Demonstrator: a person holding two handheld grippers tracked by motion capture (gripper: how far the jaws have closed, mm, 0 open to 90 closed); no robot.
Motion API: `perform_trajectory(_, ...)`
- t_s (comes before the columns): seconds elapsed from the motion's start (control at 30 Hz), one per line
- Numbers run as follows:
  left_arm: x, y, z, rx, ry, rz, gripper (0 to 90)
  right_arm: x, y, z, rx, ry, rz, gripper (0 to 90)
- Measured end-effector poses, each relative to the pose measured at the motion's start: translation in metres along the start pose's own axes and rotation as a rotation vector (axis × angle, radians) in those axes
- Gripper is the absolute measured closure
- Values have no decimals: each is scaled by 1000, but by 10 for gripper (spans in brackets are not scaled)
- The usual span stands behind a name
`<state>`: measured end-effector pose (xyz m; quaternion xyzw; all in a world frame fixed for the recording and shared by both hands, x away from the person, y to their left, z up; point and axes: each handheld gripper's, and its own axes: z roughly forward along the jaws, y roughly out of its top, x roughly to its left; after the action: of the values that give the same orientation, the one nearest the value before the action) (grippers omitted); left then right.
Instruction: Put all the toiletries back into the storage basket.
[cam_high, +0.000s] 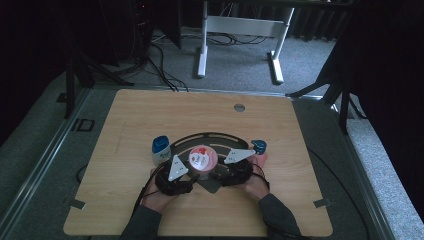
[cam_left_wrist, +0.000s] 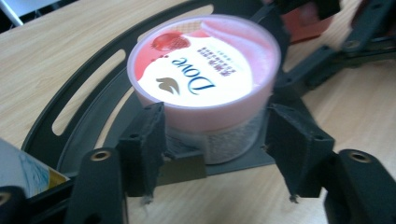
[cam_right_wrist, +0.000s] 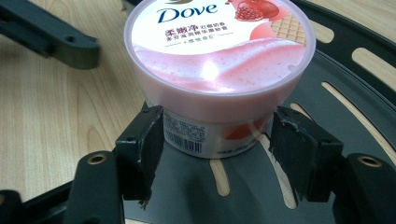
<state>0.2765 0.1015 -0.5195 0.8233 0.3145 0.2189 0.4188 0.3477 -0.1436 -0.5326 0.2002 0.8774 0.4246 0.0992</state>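
Note:
A pink-lidded Dove jar (cam_high: 202, 159) stands upright on a black curved plate (cam_high: 210, 136) near the table's front middle. My left gripper (cam_high: 192, 172) comes at it from the left and my right gripper (cam_high: 217, 172) from the right. In the left gripper view both pads touch the clear lower wall of the jar (cam_left_wrist: 205, 60), under the lid, with the left gripper (cam_left_wrist: 210, 135) shut on it. The right gripper (cam_right_wrist: 217, 135) likewise has its pads against the labelled body of the jar (cam_right_wrist: 219, 46). Each grip sits below the lid's rim.
A white bottle with a blue cap (cam_high: 161, 150) stands just left of the jar, close to my left gripper. A small blue object (cam_high: 258, 146) lies right of my right hand. The far half of the wooden table (cam_high: 200, 110) holds only a round grommet (cam_high: 239, 107).

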Motion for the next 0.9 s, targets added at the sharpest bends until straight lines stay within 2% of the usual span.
perform_trajectory(0.4, -16, -4, 2, 18, -97, 46, 586, 0, 0, -1, 2, 4, 4, 376)
perform_trajectory(0.63, -24, -5, 15, 57, -151, 64, 658, -1, -1, -2, -1, 7, 4, 403)
perform_trajectory(0.9, -31, -6, 33, 105, -178, 90, 760, 0, -2, -4, -2, 8, 8, 461)
